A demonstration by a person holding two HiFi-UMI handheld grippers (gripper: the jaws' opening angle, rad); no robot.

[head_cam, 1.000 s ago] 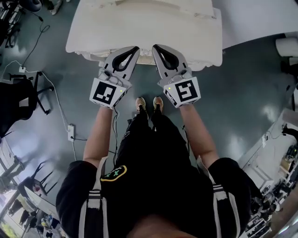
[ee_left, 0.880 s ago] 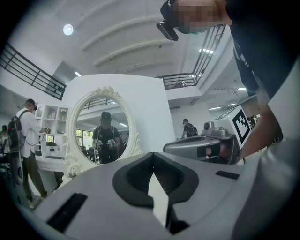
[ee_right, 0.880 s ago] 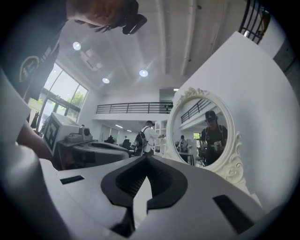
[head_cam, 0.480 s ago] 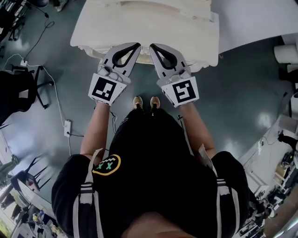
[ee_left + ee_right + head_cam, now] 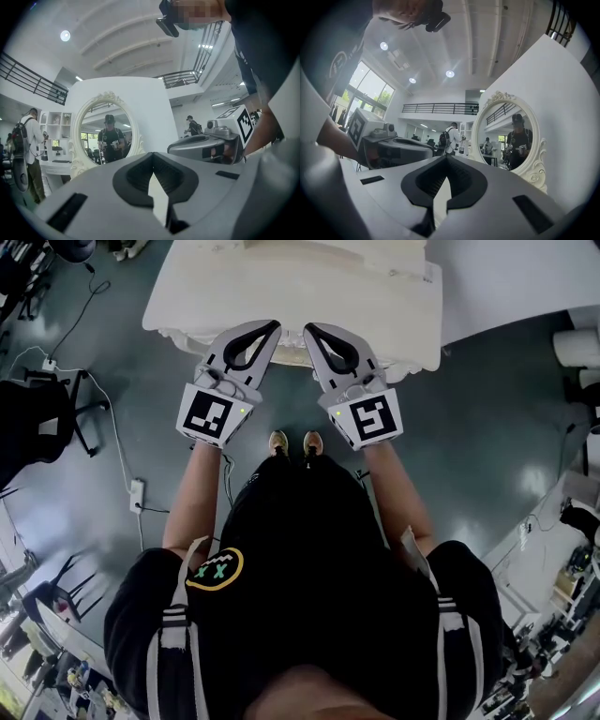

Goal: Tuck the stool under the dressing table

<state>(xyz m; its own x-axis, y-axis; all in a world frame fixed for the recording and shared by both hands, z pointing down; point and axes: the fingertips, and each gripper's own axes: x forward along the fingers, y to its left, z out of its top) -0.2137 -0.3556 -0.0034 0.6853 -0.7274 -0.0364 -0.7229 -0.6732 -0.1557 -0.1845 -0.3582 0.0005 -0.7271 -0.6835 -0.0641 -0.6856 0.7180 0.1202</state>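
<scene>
Left gripper (image 5: pixel 269 328) and right gripper (image 5: pixel 310 330) are both shut tight, and nothing is in them. They sit side by side in the upper middle of the head view. They point flat at the white dressing table (image 5: pixel 375 292), which runs along the top of the frame. Their tips are over the table's near edge, but I cannot tell if they touch it. In each gripper view the closed jaws point at the round mirror (image 5: pixel 105 136) on the table.

I cannot see the stool for sure. A small pale bit shows under the table's edge, between the two grippers. That may be the stool, already pushed in, but it is too hidden to say.

What could go wrong? If the stool is only part way in, closed jaws can only push it, not hold it. A crooked push could knock it into a table leg. The grippers are close to the edge, so a push forward could bump the table and shake the mirror. The person's shoes (image 5: pixel 292 444) are near the table too, so a step forward could kick something underneath.
</scene>
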